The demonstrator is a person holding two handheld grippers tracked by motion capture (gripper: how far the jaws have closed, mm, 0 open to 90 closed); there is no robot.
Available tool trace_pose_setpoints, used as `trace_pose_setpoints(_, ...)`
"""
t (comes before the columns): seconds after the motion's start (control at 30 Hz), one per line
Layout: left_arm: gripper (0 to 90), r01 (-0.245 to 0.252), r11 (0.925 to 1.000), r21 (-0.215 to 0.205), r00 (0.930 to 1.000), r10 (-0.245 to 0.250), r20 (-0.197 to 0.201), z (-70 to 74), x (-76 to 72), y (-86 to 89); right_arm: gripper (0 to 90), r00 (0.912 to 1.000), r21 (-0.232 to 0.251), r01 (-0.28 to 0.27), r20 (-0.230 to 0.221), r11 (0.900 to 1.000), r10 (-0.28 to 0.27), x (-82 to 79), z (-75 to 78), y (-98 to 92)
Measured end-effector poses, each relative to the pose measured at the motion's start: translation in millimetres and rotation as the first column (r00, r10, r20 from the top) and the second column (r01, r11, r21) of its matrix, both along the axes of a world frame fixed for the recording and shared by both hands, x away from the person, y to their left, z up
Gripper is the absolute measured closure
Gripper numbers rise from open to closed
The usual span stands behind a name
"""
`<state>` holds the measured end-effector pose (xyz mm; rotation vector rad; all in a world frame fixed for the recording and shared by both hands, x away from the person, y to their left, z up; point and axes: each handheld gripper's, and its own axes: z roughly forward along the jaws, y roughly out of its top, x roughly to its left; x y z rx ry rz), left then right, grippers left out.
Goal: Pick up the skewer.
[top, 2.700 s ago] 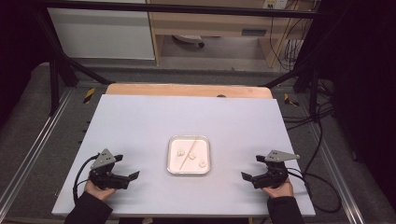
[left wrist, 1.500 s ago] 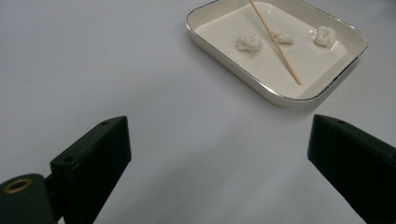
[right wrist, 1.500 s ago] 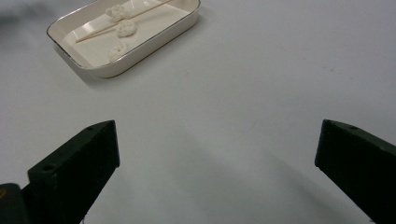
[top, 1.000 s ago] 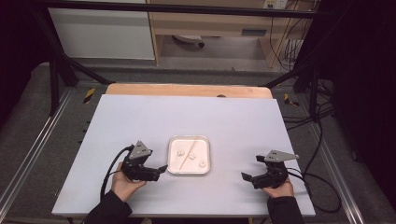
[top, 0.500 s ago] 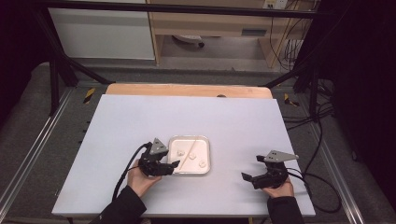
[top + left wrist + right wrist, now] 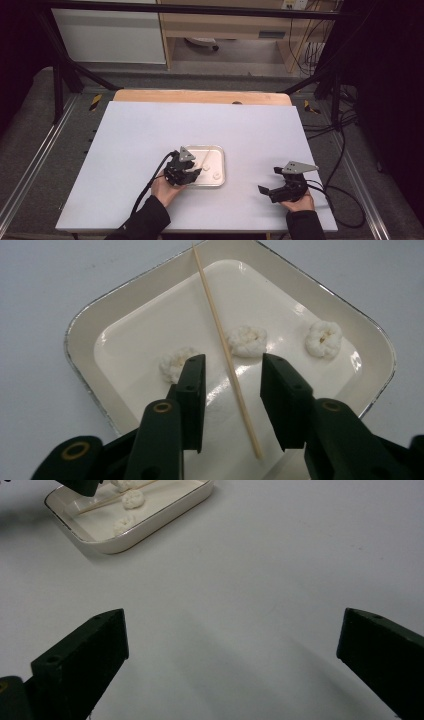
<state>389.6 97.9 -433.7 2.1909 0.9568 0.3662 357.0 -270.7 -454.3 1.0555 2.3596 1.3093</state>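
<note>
So the thing being gone for here is the wooden skewer [image 6: 226,352], a thin pale stick lying flat in the white tray [image 6: 85,325] near the middle of the table [image 6: 125,140]. One tip rests up on the tray's far rim, the other sits down on the glossy bottom at the near end.

The left gripper [image 6: 232,377] is over the near-left part of the tray with the skewer between its jaws. They've just been closing in, but there's still a gap on both sides, so the pads aren't on the stick yet. No grip at this point.

My guess on handling: super light, stiff along its length, but skinny enough to snap or roll if squeezed crooked. The tray floor looks slick, so it could skate away when one pad touches first. I'd pinch it on the lower third, right where the jaws are now, square across the stick.

Also in the tray: three small white puffy lumps, one [image 6: 172,364] right by the left jaw, one [image 6: 247,340] just beside the skewer, one [image 6: 324,338] farther right. They look soft and easy to squash.

The right gripper [image 6: 276,190] rests on the near right of the table, jaws wide apart, nothing in them.
</note>
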Motion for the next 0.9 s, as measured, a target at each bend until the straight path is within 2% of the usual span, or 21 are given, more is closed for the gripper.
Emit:
trace_pose_setpoints(0.17, 70.6, -0.013, 0.9997, 0.02, 0.9999, 0.013, -0.001, -4.0, 1.8, -5.0, 0.8, 1.0, 0.0, -0.003, 0.0, 1.0, 0.003, 0.2, 0.0, -0.1)
trace_pose_setpoints(0.27, 74.2, -0.018, 0.9998, 0.01, 0.9998, 0.018, -0.009, -5.0, 2.5, -5.9, 0.8, 1.0, -0.001, -0.002, -0.003, 1.0, 0.002, 0.2, -0.2, 0.2)
trace_pose_setpoints(0.5, 81.1, -0.035, 0.9992, 0.021, 0.9993, 0.035, -0.01, -7.9, 3.5, -10.5, 0.8, 1.0, -0.001, -0.005, 0.0, 1.0, 0.005, 0.2, 0.0, -0.1)
trace_pose_setpoints(0.9, 87.3, -0.076, 0.9965, 0.036, 0.997, 0.075, 0.019, -11.0, 1.6, -19.1, 0.9, 1.0, 0.001, -0.006, -0.002, 1.0, 0.006, 0.1, 0.0, 0.1)
